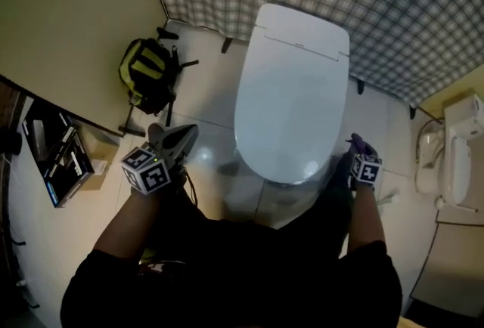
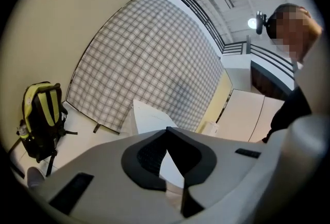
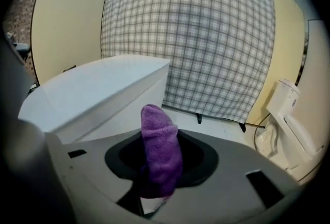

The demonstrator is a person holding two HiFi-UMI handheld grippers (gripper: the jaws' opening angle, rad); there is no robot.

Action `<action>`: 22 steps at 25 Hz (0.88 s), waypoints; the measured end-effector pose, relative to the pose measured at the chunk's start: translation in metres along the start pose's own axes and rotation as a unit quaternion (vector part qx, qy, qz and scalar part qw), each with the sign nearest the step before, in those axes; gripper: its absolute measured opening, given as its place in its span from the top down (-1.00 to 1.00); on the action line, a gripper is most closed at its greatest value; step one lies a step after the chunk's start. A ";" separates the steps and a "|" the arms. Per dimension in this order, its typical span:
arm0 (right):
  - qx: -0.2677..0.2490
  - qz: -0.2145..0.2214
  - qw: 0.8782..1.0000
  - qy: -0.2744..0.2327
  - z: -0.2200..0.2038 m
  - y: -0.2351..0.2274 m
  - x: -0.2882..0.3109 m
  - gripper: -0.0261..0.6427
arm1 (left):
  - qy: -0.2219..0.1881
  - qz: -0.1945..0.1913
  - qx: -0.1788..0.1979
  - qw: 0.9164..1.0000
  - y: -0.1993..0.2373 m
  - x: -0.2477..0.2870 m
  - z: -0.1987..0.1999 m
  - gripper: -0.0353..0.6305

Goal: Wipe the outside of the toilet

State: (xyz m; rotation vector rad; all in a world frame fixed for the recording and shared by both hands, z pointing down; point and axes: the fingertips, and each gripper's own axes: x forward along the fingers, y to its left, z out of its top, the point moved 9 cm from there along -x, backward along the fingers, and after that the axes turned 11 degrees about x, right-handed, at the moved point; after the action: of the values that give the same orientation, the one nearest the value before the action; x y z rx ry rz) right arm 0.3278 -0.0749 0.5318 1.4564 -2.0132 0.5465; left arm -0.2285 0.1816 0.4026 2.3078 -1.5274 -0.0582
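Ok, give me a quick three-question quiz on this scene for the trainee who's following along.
1. Pick one: the right gripper is shut on A) a sponge, B) a purple cloth, C) nothing.
2. True or false: the toilet has its lid down.
3. Fill the gap: the yellow and black backpack sits on the ___ gripper's side of the toilet.
Key: 1 B. 2 true. 3 left.
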 end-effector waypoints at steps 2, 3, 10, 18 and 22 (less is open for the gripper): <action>0.003 0.010 1.000 -0.010 0.017 0.017 -0.010 0.49 | -0.003 -0.007 -0.009 1.000 0.005 -0.003 -0.002 0.90; 0.002 0.016 1.000 -0.017 0.030 0.026 -0.015 0.49 | -0.005 -0.011 -0.011 1.000 0.008 -0.004 -0.002 0.90; -0.006 0.071 0.993 -0.089 0.119 0.098 -0.056 0.49 | -0.004 -0.029 0.011 1.000 0.054 -0.005 0.020 0.90; -0.039 0.146 0.978 -0.145 0.211 0.216 -0.073 0.49 | -0.012 -0.045 0.007 0.999 0.117 0.001 0.036 0.90; -0.072 0.167 0.973 -0.139 0.231 0.276 -0.058 0.49 | -0.003 -0.056 0.012 0.998 0.146 0.010 0.036 0.90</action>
State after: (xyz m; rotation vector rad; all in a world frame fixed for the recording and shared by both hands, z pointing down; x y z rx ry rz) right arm 0.0285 -0.0922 0.3244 1.1649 -2.4873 0.3337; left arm -0.3612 0.1123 0.4186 2.4137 -1.4077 -0.0773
